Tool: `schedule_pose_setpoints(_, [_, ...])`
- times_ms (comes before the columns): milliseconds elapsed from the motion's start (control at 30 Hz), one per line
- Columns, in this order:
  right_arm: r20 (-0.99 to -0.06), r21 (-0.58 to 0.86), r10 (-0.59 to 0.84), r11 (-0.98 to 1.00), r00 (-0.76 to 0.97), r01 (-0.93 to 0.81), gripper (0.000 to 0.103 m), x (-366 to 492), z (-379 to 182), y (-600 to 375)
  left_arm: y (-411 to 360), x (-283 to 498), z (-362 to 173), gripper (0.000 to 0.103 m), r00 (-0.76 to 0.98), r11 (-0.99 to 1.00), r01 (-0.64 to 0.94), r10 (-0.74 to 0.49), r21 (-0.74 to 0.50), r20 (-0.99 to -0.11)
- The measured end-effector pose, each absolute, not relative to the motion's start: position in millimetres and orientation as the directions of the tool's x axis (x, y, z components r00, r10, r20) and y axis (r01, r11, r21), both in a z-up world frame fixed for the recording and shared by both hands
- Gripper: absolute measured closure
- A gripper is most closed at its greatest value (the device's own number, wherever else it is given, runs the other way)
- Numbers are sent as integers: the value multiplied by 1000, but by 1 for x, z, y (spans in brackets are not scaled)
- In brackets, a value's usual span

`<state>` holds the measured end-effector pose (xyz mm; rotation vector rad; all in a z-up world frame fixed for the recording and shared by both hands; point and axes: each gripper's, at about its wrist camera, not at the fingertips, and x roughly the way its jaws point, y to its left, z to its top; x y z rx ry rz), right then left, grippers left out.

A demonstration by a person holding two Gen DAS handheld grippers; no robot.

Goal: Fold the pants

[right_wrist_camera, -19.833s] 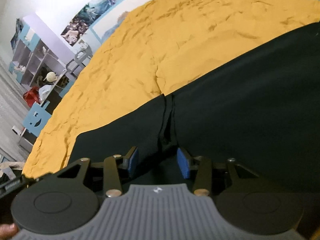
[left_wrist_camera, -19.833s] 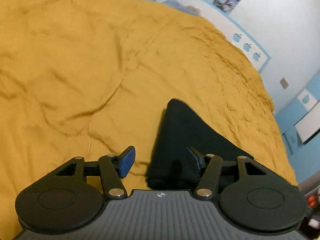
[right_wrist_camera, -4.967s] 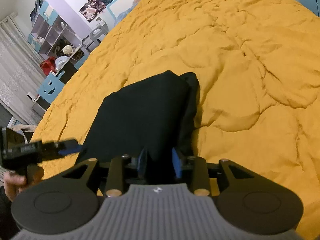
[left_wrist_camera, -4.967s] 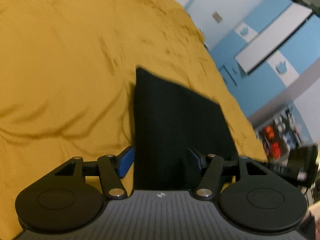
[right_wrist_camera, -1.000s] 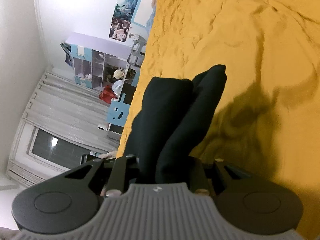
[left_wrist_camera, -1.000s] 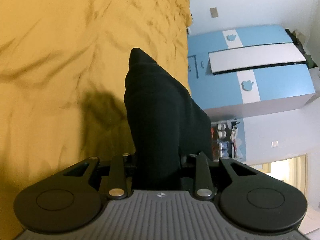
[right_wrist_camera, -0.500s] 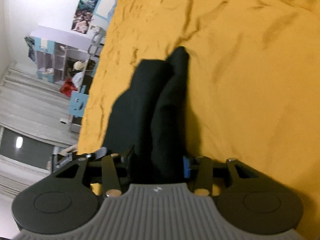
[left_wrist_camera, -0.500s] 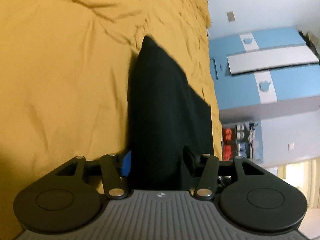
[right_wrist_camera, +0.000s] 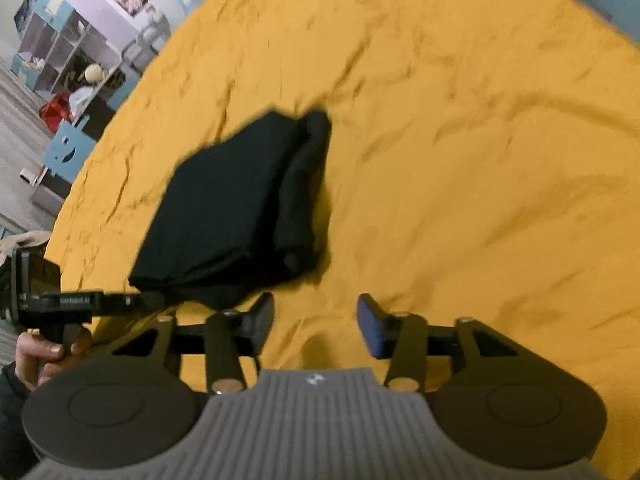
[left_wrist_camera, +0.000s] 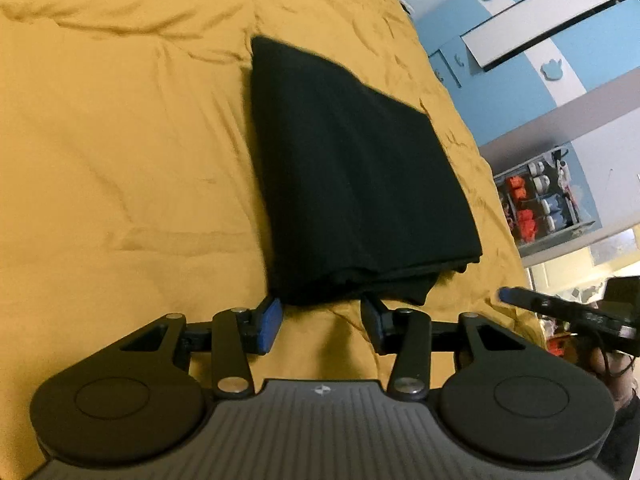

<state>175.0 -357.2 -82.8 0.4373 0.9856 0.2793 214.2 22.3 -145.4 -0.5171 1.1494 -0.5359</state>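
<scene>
The black pants [left_wrist_camera: 352, 176] lie folded into a thick rectangle on the mustard-yellow bedspread [left_wrist_camera: 120, 140]. My left gripper [left_wrist_camera: 322, 320] is open and empty, just short of the pants' near edge. In the right wrist view the folded pants [right_wrist_camera: 236, 208] lie ahead and to the left. My right gripper [right_wrist_camera: 316, 322] is open and empty over bare bedspread [right_wrist_camera: 480, 160], a little back from the pants. The right gripper also shows at the far right of the left wrist view [left_wrist_camera: 568, 308], and the left gripper at the left of the right wrist view [right_wrist_camera: 72, 300].
Blue and white cupboards [left_wrist_camera: 540, 40] and a shelf of small items [left_wrist_camera: 544, 200] stand beyond the bed's right edge. A shelving unit [right_wrist_camera: 60, 52] and a blue chair [right_wrist_camera: 66, 148] stand past the bed's left edge.
Both grippers have let go of the folded pants and pulled back from them. The pants, held up a second ago, now lie flat on the bed.
</scene>
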Motion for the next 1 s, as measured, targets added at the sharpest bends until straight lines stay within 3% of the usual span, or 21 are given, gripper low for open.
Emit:
schedule_pose_setpoints(67, [-727, 454, 395, 890, 562, -40, 43, 169, -70, -359, 35, 207, -133, 32, 358, 780, 114, -610, -615, -707])
schedule_pose_setpoints(100, [-719, 442, 383, 896, 580, -42, 40, 169, -67, -358, 41, 206, -127, 29, 383, 788, 107, -595, -606, -706])
schedule_pose_setpoints(167, [-700, 438, 369, 898, 611, -39, 25, 170, -65, -356, 55, 202, -120, 26, 427, 795, 95, -576, -599, -697])
schedule_pose_setpoints(333, [-642, 568, 468, 822, 608, -33, 25, 203, -86, -350, 57, 218, -119, 17, 462, 747, 41, -603, -664, -650])
schedule_pose_setpoints(800, [-532, 780, 735, 618, 420, -93, 28, 325, -169, -318, 9, 281, -167, 17, 352, 718, 8, -654, -696, -670])
schedule_pose_setpoints(833, [-525, 783, 746, 612, 410, -110, 30, 328, -171, -314, 7, 283, -170, 17, 346, 714, 9, -659, -700, -668])
schedule_pose_setpoints(933, [-509, 793, 761, 596, 402, -126, 64, 336, -179, -306, 3, 286, -175, 17, 342, 715, 1, -657, -699, -672])
schedule_pose_setpoints(1000, [-481, 817, 779, 565, 402, -117, 71, 339, -185, -304, -1, 287, -174, 16, 344, 720, 8, -653, -694, -674])
